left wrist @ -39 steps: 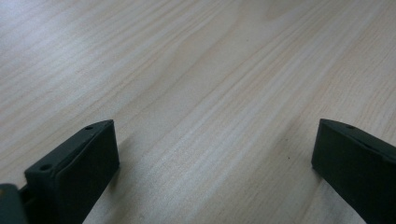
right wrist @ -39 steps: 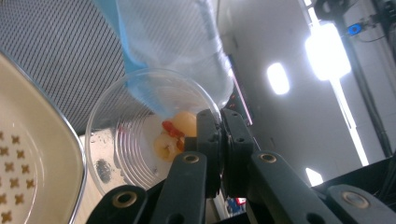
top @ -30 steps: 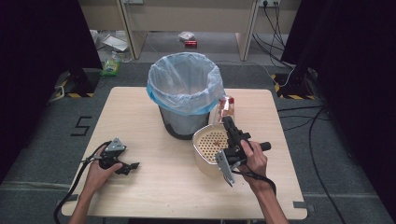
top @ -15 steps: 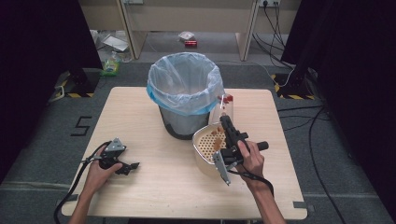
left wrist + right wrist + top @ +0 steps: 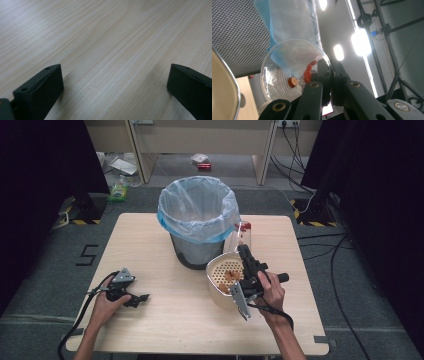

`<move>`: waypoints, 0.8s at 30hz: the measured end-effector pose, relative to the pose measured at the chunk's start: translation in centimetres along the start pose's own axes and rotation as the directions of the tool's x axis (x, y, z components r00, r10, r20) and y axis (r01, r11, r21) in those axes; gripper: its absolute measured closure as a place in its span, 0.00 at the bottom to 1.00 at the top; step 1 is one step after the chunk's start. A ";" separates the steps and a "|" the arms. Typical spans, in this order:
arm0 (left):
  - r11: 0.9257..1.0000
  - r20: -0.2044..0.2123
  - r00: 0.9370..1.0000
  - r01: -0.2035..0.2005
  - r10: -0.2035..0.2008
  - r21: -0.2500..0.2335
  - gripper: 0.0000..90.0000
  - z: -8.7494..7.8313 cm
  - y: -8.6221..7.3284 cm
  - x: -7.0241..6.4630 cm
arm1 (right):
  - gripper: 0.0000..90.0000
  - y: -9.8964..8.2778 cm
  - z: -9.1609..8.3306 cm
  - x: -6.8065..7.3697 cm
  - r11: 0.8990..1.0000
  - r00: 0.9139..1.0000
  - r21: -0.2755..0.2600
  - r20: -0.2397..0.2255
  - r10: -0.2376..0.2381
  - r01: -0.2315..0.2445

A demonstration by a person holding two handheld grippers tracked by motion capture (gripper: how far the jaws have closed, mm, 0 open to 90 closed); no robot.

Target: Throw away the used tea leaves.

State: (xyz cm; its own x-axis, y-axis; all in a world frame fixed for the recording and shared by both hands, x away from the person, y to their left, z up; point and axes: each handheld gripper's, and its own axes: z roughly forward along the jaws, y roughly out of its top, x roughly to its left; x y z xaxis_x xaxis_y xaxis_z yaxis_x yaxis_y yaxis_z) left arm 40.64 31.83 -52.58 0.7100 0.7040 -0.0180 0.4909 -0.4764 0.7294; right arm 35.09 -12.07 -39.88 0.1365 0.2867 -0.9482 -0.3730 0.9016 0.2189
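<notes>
My right gripper is shut on the rim of a clear plastic cup, held tipped beside the bin and above the far edge of a beige perforated basket. In the right gripper view the jaws pinch the cup wall; a round orange slice and a red piece cling inside it. Orange-brown pieces lie in the basket. My left gripper rests on the table at the left, open, with bare wood between its fingers.
A black mesh bin with a pale blue liner stands mid-table, touching the basket. The wooden table has room left of the bin and along its front. Litter and cables lie on the floor beyond.
</notes>
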 end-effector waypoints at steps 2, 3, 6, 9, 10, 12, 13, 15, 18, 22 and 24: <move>1.000 0.000 1.000 0.000 0.000 0.000 0.00 0.0 0.0 0.0 | 0.98 -0.2 -0.1 -0.1 1.000 1.000 -0.005 0.000 0.000 0.000; 1.000 -0.001 1.000 -0.001 0.001 0.000 0.00 0.0 0.0 0.0 | 0.98 -0.2 -0.1 -0.1 1.000 1.000 -0.005 0.000 0.000 0.000; 1.000 -0.001 1.000 -0.001 0.001 0.000 0.00 0.0 0.0 0.0 | 0.98 -0.1 -0.2 0.0 1.000 1.000 -0.015 0.007 -0.022 0.022; 1.000 0.001 1.000 0.002 -0.002 0.000 0.00 0.0 0.0 0.0 | 0.98 -0.5 0.2 0.2 0.999 0.999 0.024 -0.018 -0.031 0.032; 1.000 -0.001 1.000 -0.001 0.001 0.000 0.00 0.0 0.0 0.0 | 0.98 -0.5 0.1 0.2 0.999 0.999 0.016 -0.006 -0.042 0.042; 1.000 0.000 1.000 0.002 -0.002 0.001 0.00 0.0 0.0 0.0 | 0.98 -0.4 0.1 0.2 0.999 0.999 0.020 -0.009 -0.051 0.051; 1.000 0.000 1.000 0.001 -0.001 0.001 0.00 0.0 0.0 0.0 | 0.98 -0.4 0.2 0.3 0.998 0.999 0.017 -0.011 -0.052 0.053; 1.000 0.000 1.000 0.001 -0.001 0.001 0.00 0.0 0.0 0.0 | 0.98 -0.5 0.4 0.3 1.000 0.999 0.029 -0.032 -0.009 0.010; 1.000 0.000 1.000 0.001 -0.001 0.001 0.00 0.0 0.0 0.0 | 0.98 -1.4 1.0 -0.3 0.984 0.984 0.072 -0.066 0.166 -0.161; 1.000 0.001 1.000 0.002 -0.002 0.001 0.00 0.0 0.0 0.0 | 0.98 -2.5 1.5 -1.5 0.936 0.937 0.125 -0.084 0.340 -0.328; 1.000 0.001 1.000 0.002 -0.002 0.001 0.00 0.0 0.0 0.0 | 0.98 -3.2 1.9 -2.3 0.892 0.892 0.159 -0.100 0.442 -0.424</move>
State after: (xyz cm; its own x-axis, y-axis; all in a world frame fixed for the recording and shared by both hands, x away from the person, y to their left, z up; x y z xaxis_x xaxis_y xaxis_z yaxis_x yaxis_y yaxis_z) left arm 40.65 31.84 -52.58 0.7092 0.7048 -0.0200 0.4929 -0.4753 0.7288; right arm 37.67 -14.99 -37.99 -0.1351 0.6213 -0.7718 -0.2444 0.7340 0.6336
